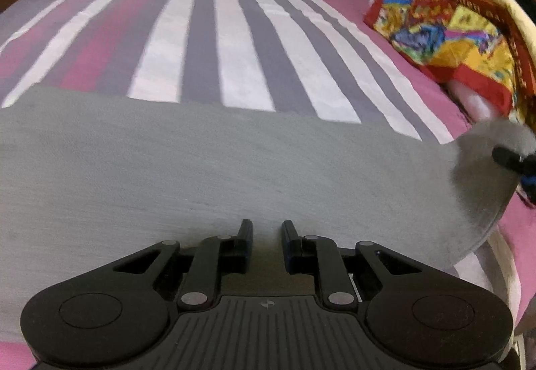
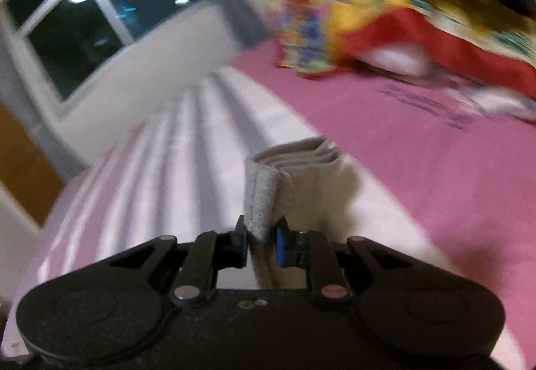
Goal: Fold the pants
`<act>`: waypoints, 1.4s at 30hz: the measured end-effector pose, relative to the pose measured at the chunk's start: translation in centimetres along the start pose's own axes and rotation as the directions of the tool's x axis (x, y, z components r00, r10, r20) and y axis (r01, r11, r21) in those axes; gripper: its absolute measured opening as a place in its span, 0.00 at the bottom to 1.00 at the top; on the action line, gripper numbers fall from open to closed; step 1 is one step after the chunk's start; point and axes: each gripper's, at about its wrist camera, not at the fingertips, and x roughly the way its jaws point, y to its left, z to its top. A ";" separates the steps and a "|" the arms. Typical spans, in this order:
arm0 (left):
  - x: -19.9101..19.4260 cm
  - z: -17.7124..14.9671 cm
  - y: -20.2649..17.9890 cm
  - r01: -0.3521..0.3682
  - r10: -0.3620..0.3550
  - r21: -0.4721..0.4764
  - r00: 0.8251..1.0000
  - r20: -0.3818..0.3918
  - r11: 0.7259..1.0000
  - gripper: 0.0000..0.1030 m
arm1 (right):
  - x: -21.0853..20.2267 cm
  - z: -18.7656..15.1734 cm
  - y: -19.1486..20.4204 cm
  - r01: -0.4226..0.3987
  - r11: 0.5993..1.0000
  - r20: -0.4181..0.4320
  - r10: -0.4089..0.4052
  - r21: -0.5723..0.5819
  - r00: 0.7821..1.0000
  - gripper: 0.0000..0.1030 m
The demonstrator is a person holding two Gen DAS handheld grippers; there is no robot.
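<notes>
While my right hand-held gripper (image 2: pixel 260 237) pinches a layered corner of the grey pants (image 1: pixel 217 169), lifted at the right, the rest lies flat across the near bed (image 1: pixel 207 45). My left hand-held gripper (image 1: pixel 266 231) hovers spread over the near edge. I'd carry that corner over evenly and keep edges aligned.

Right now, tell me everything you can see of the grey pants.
The pants are plain light grey, a soft fleecy knit by the look. They lie as a broad flat band across the striped bedsheet, smooth and without visible seams or pockets. At the right end the cloth is gathered and lifted off the bed, pinched by the right hand-held gripper; the right wrist view shows stacked folded layers there. The left hand-held gripper sits at the near edge, jaws apart, gripping nothing visible.
</notes>
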 end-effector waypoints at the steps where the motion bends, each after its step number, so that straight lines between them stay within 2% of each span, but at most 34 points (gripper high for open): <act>1: -0.4 0.1 0.7 -0.007 0.007 -0.010 1.000 0.006 1.000 0.17 | 0.1 0.0 1.6 -0.036 0.999 -0.001 0.036 -0.028 0.999 0.14; 4: -1.4 0.1 3.3 -0.035 0.036 -0.042 0.999 0.021 0.998 0.17 | 0.8 -0.8 6.8 -0.158 0.982 -0.039 0.155 -0.100 0.987 0.14; 7: -2.8 -0.2 6.4 -0.063 0.067 -0.101 0.997 0.039 0.993 0.17 | 2.2 -3.1 11.6 -0.271 0.951 -0.119 0.255 -0.146 0.960 0.14; 10: -3.9 -0.7 9.8 -0.078 0.088 -0.181 0.995 0.045 0.980 0.17 | 3.7 -6.6 15.4 -0.336 0.922 -0.216 0.295 -0.191 0.931 0.14; 12: -4.2 -1.1 12.0 -0.080 0.091 -0.226 0.995 0.039 0.971 0.17 | 5.1 -9.5 16.8 -0.360 0.909 -0.301 0.289 -0.212 0.909 0.17; 13: -4.2 -1.2 12.8 -0.071 0.082 -0.247 0.996 0.033 0.966 0.17 | 6.1 -11.1 17.2 -0.360 0.906 -0.355 0.268 -0.224 0.896 0.22; 15: -4.0 -1.6 14.0 -0.032 0.040 -0.296 0.999 0.022 0.955 0.17 | 7.4 -13.4 17.5 -0.325 0.909 -0.423 0.195 -0.261 0.885 0.30; 17: -3.9 -1.8 14.5 0.033 -0.029 -0.347 0.999 0.017 0.937 0.17 | 7.0 -13.7 17.4 -0.343 0.901 -0.418 0.213 -0.266 0.883 0.39; 18: -3.8 -1.8 14.7 0.071 -0.068 -0.370 0.997 0.021 0.926 0.17 | 6.7 -13.2 17.3 -0.354 0.902 -0.426 0.227 -0.248 0.876 0.54; 19: -3.6 -1.9 14.6 0.100 -0.099 -0.388 0.995 0.022 0.916 0.17 | 6.2 -12.7 17.2 -0.367 0.903 -0.428 0.246 -0.225 0.869 0.59; 20: -3.3 -1.9 14.4 0.135 -0.139 -0.411 0.990 0.020 0.901 0.26 | 5.6 -12.0 17.0 -0.380 0.901 -0.416 0.271 -0.207 0.868 0.59; 21: -3.1 -1.9 14.3 0.169 -0.176 -0.431 0.984 0.022 0.886 0.51 | 4.7 -11.2 16.5 -0.388 0.899 -0.381 0.293 -0.202 0.877 0.57; 23: -2.9 -2.1 13.6 0.202 -0.202 -0.446 0.978 0.049 0.872 0.78 | 3.3 -9.9 15.3 -0.352 0.911 -0.314 0.277 -0.215 0.908 0.58; 26: -2.2 -2.5 12.6 0.243 -0.247 -0.458 0.968 0.052 0.855 0.78 | 2.2 -8.5 13.2 -0.332 0.927 -0.267 0.280 -0.173 0.922 0.58; 28: -1.6 -3.1 12.2 0.254 -0.268 -0.484 0.963 0.041 0.837 0.77 | 1.6 -8.1 11.7 -0.312 0.937 -0.247 0.269 -0.155 0.931 0.58; 30: -0.7 -3.8 11.8 0.270 -0.295 -0.500 0.955 0.030 0.823 0.46 | 1.6 -7.6 9.8 -0.295 0.946 -0.231 0.260 -0.134 0.938 0.58; 31: -0.5 -4.1 11.5 0.274 -0.307 -0.507 0.951 0.019 0.817 0.40 | 1.5 -7.5 9.3 -0.280 0.952 -0.226 0.248 -0.123 0.942 0.58; 33: 0.8 -4.8 10.9 0.291 -0.342 -0.536 0.940 0.004 0.793 0.17 | 1.4 -7.5 8.1 -0.262 0.960 -0.212 0.237 -0.100 0.948 0.58; 36: 1.9 -5.8 10.1 0.305 -0.355 -0.566 0.935 0.023 0.766 0.13 | 1.0 -7.4 6.7 -0.228 0.970 -0.177 0.211 -0.081 0.961 0.58; 37: 1.7 -5.7 9.7 0.301 -0.340 -0.558 0.940 0.036 0.773 0.13 | 0.8 -7.4 6.2 -0.207 0.975 -0.160 0.193 -0.080 0.968 0.54; 39: 0.6 -5.0 8.4 0.283 -0.289 -0.500 0.955 0.067 0.819 0.12 | 0.9 -7.0 5.6 -0.154 0.984 -0.137 0.142 -0.084 0.980 0.45; 42: -2.4 -2.8 7.3 0.311 -0.270 -0.403 0.950 0.157 0.860 0.12 | 1.5 -6.5 4.9 -0.113 0.990 -0.125 0.101 -0.089 0.987 0.34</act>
